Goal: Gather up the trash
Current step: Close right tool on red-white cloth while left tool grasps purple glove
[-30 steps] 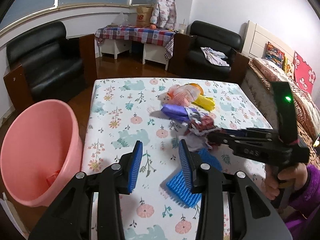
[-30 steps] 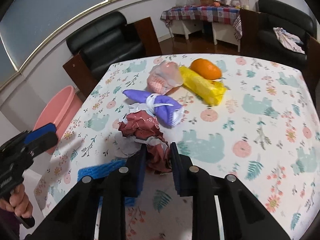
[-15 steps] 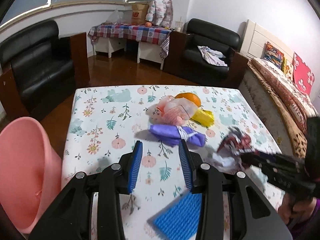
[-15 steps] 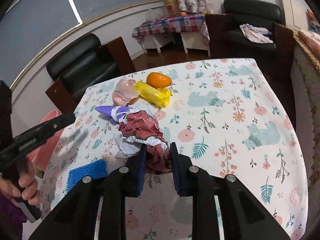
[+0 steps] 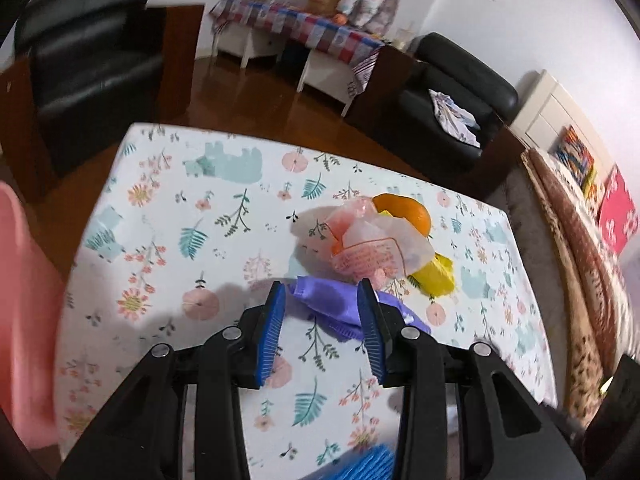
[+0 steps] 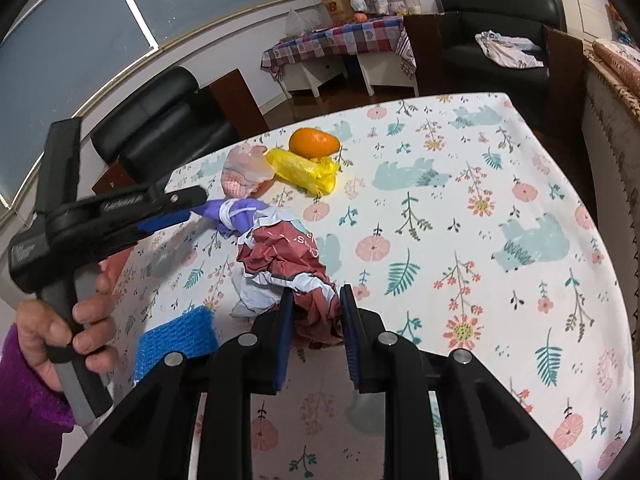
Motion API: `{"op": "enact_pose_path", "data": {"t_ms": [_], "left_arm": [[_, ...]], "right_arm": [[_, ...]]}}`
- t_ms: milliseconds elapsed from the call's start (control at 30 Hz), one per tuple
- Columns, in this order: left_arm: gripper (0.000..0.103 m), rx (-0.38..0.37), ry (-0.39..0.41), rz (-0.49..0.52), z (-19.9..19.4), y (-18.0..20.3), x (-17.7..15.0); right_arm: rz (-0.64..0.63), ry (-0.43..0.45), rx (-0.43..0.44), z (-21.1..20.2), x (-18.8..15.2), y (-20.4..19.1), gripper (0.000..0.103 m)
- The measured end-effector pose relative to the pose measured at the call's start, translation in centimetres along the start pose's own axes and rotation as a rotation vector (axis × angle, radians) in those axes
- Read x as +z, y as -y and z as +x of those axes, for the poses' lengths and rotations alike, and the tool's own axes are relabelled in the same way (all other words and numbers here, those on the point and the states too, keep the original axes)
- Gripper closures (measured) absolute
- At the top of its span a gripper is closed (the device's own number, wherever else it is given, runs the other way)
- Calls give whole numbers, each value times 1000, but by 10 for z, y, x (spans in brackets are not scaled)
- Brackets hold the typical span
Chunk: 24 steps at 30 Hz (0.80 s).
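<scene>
Right gripper fingers clamped the crumpled red wrapper, lower centre. Left gripper fingers gaped around the purple bag, unpinched. Pink bag, yellow bag, blue mesh remained on the surface; pink bin far left.

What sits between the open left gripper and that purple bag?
Nothing visible does. The left gripper stands open with the purple bag already at its tips, and no other trash lies between them. The pink wrapper lies just beyond the bag.
</scene>
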<state>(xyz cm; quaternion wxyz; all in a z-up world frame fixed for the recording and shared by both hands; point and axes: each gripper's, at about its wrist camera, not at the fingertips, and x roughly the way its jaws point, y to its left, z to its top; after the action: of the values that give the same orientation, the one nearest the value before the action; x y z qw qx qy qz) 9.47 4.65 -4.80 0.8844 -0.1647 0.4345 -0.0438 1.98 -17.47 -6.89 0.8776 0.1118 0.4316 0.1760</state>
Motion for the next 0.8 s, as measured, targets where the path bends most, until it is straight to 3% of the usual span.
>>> {"op": "enact_pose_path", "data": {"t_ms": [67,133,233,433,800], "left_arm": [[66,0,-11,-28,4,-1,0],[81,-15,-6,-49,4,-2,-1],[90,-26,26,-41,-6,-1,-4],[95,-41,91,-7,-41,3,-8],[96,30,233,121,-114,13,-28]], "right_arm": [[0,-2,4,1,-1,0,81],[3,-1,10,1,-2,1,81],[9,2,16,1,-2,1,81],[28,5,33,1,-2,5,81],[28,41,38,-6,-5,7,81]]}}
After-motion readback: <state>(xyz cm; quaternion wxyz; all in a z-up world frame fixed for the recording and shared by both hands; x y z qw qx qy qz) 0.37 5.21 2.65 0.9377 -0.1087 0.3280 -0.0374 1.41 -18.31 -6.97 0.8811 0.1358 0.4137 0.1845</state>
